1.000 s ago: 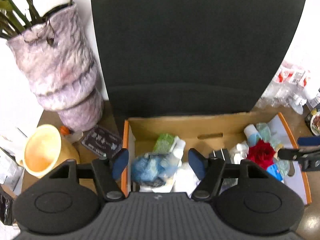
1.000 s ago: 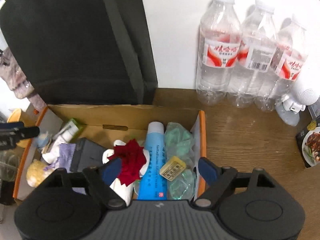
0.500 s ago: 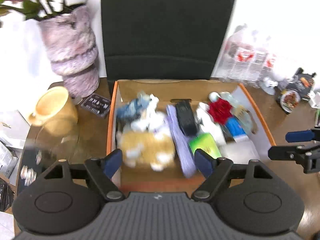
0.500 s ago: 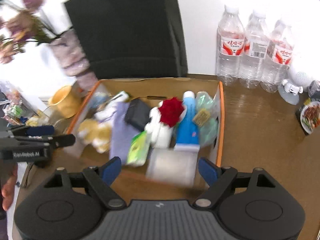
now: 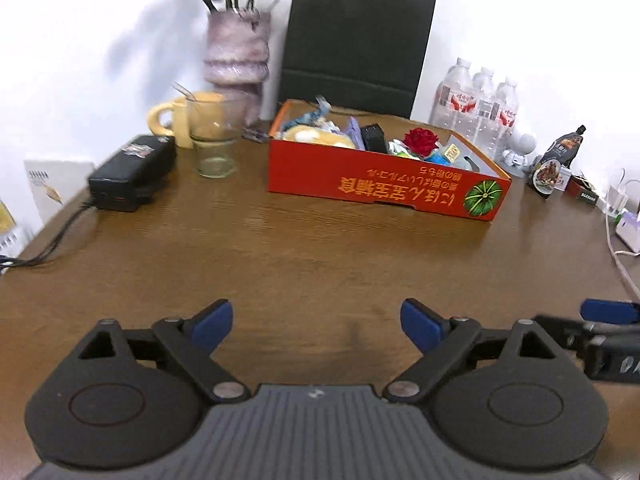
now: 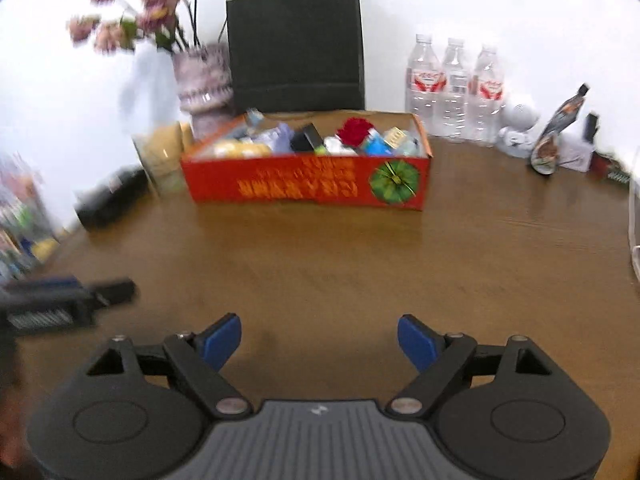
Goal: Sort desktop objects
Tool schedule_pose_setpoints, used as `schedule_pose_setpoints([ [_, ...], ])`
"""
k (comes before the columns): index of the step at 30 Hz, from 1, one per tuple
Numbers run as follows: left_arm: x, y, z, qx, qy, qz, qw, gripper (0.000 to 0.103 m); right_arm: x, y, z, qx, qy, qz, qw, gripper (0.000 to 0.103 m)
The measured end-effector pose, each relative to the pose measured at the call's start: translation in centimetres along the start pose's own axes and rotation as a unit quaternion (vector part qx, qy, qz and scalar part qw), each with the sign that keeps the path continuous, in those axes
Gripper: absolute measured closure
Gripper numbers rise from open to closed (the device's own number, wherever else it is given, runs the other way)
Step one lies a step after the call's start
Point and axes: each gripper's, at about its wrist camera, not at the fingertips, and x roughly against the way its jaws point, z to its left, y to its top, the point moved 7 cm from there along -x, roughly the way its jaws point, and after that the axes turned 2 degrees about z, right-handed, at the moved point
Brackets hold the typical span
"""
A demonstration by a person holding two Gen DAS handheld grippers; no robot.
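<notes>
Red box (image 5: 384, 184) at desk (image 5: 304, 256) back, packed: red rose (image 5: 420, 140), black block, yellow plush, blue tube. Clear glass (image 5: 214, 148) empty. Left gripper (image 5: 316, 322) jaws just been opening, released, nothing between; right gripper (image 6: 320, 338) released.

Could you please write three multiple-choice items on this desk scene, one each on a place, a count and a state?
1. Where does the black paper bag stand?
A. Behind the red box, against the wall
B. Inside the red box
C. Lying flat in front of the box

2. How many water bottles stand right of the box?
A. One
B. Three
C. Five

3. What is between the fingers of the right gripper?
A. A red flower
B. A glass
C. Nothing, with its jaws apart

Answers: 1 A, the bag rises upright behind the box's far edge. 2 B, three clear bottles stand side by side. 3 C, only bare table shows between the blue pads.
</notes>
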Motion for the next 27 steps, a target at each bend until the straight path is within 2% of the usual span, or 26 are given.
schedule_pose_setpoints([
  [1,-0.1,-0.3,0.0,0.000,0.001,-0.007,1.0000,0.005,-0.2,-0.6,-0.1,-0.002,-0.004,-0.005,1.000,0.018],
  [5,-1.8,-1.2,0.1,0.010,-0.002,0.011,0.9999,0.004,-1.4,-1.9,-0.5,-0.011,-0.015,-0.015,1.000,0.018],
  [9,-2.7,-1.8,-0.3,-0.010,0.019,0.009,0.9997,0.004,-2.3,-2.5,-0.8,-0.011,-0.033,-0.020,0.999,0.018],
  [15,-3.5,-2.4,-0.2,-0.010,0.019,0.022,0.9995,0.003,-3.1,-3.2,-1.4,-0.027,-0.037,-0.016,0.999,0.017],
  [23,-3.5,-3.1,-1.4,-0.049,0.041,0.022,0.9977,0.002,-2.9,-3.9,-0.2,-0.003,-0.049,-0.013,0.999,0.016],
  [26,-3.3,-3.4,-1.9,-0.065,0.044,0.023,0.9966,0.000,-2.8,-4.0,0.3,0.008,-0.057,-0.012,0.998,0.012],
  [27,-3.4,-3.5,-2.0,-0.069,0.044,0.026,0.9964,0.000,-2.8,-4.1,0.4,0.006,-0.051,-0.009,0.999,0.007],
])
